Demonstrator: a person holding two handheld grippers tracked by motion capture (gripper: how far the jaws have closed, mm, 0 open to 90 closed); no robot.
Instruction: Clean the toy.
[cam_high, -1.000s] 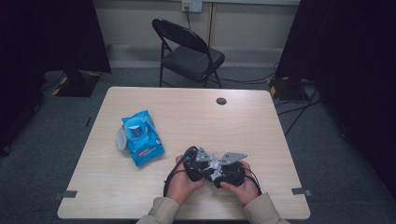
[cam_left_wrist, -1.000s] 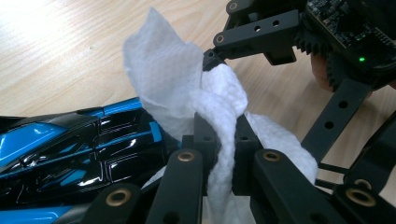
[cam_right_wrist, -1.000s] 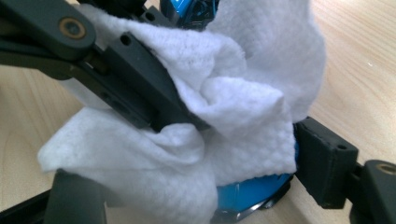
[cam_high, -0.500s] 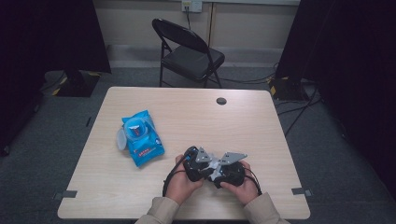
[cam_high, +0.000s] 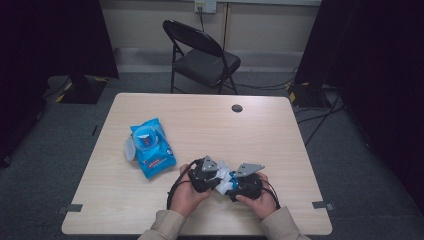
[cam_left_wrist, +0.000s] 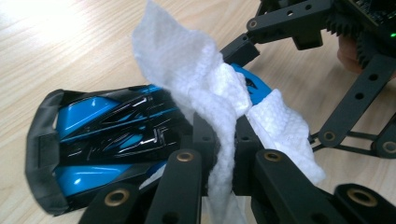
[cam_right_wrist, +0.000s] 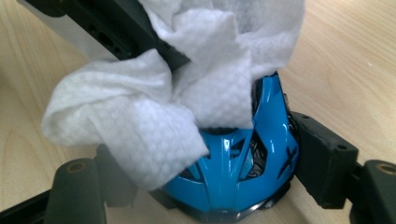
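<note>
Change since the earlier frame: almost nothing has moved; both hands and both grippers are seen in the same spot at the near edge of the counter, and the pack and the chair are unchanged.

Wipes pack: a blue soft pack is seen lying flat on the left half of the counter, its round lid flipped open to its left side, well apart from the hands.

Left gripper: it is held in the left hand at the near middle of the counter, pointed toward the right gripper. Its fingers are drawn narrow and clamped on a white wipe.

White wipe: it is pinched between the left fingers and draped in folds over the top of the toy helmet; in the high view it is seen as a white bunch between the two grippers.

Toy helmet: a small glossy blue-and-black helmet is held between the two grippers, just above the counter near the person's edge. In the left gripper view its black visor end is seen pointing left.

Right gripper: it is held in the right hand. Its fingers stand wide, and the helmet is gripped between them at its sides.

Folding chair: a black chair is seen standing beyond the far edge of the counter.
</note>
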